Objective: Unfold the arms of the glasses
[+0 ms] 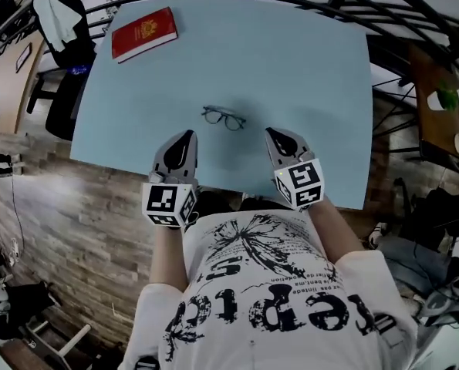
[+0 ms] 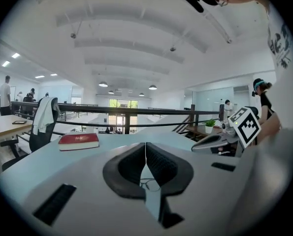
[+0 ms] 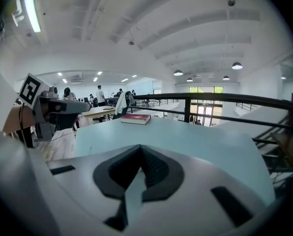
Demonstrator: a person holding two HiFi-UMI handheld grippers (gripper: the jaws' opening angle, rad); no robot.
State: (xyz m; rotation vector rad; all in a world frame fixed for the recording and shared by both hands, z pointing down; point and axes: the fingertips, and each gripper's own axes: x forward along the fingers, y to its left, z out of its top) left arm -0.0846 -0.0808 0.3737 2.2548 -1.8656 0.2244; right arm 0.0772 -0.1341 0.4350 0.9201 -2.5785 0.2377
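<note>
Head view: it alone took in both at once, the left claw point(image 1: 187, 136) and the right claw point(image 1: 272, 132) side by side over the near edge of the table point(image 1: 322, 68). The glasses point(image 1: 224, 119) lay on the table just ahead of the tips, between the two claws and touching neither.
Left gripper view: the glasses showed small in the notch below its own tips, on the table beyond them. The right claw stood off to its right with the marker cube point(image 2: 246, 125) uppermost.
Right gripper view: only bare table lay straight ahead of its tips. The left claw stood at its far left.
Left claw: jaws pressed together, gripping nothing.
Right claw: jaws closed as well, gripping nothing.
Glasses: too small in either view to tell how the arms lay.
Book point(image 1: 143, 33): red, flat on the table, well ahead of the left claw and to its left. All three views showed it.
Chair point(image 2: 43, 124): a white cloth hung on its back, beyond the table to the left of the left claw.
Hands: both forearms reached forward from the torso. Each claw pointed away from the person and a little downward, and the tips leaned in toward each other and the glasses.
</note>
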